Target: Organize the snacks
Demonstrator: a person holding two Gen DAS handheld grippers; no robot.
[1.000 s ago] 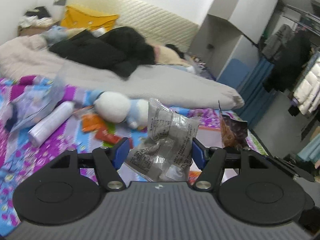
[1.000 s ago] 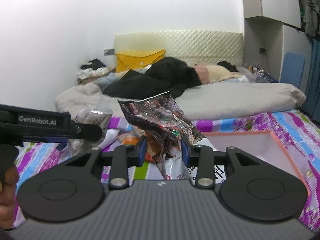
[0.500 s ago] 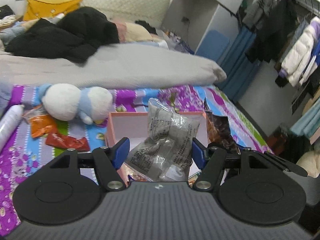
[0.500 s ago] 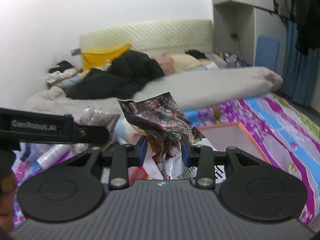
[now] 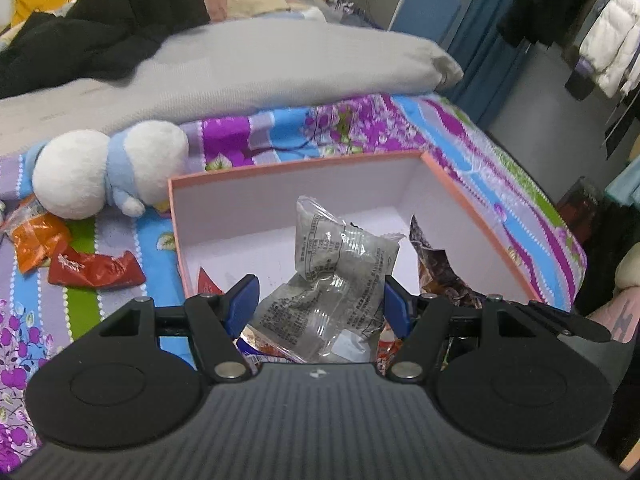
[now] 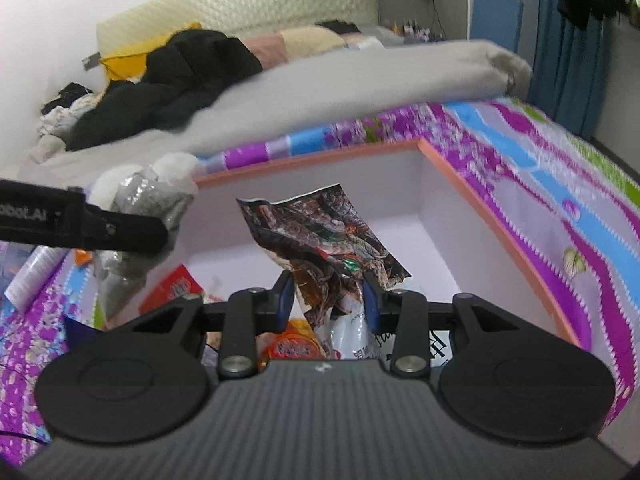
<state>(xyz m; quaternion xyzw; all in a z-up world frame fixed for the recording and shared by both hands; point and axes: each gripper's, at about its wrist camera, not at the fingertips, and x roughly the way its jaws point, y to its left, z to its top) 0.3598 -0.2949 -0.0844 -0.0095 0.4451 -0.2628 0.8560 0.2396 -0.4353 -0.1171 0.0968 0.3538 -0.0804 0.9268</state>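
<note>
My left gripper is shut on a clear grey snack packet and holds it above the near part of a pink-rimmed box with a white inside. My right gripper is shut on a dark brown snack bag above the same box. That bag also shows at the right of the left wrist view. The grey packet and left gripper body show at the left of the right wrist view. Several snack packs lie in the box's near end.
The box sits on a purple and blue flowered bedcover. A red packet, an orange packet and a white and blue plush toy lie left of the box. A grey quilt and black clothes lie beyond.
Both grippers have swung right and tilted down with their packets, from facing the bed to hanging over the open box. The jaws have kept their grip.
</note>
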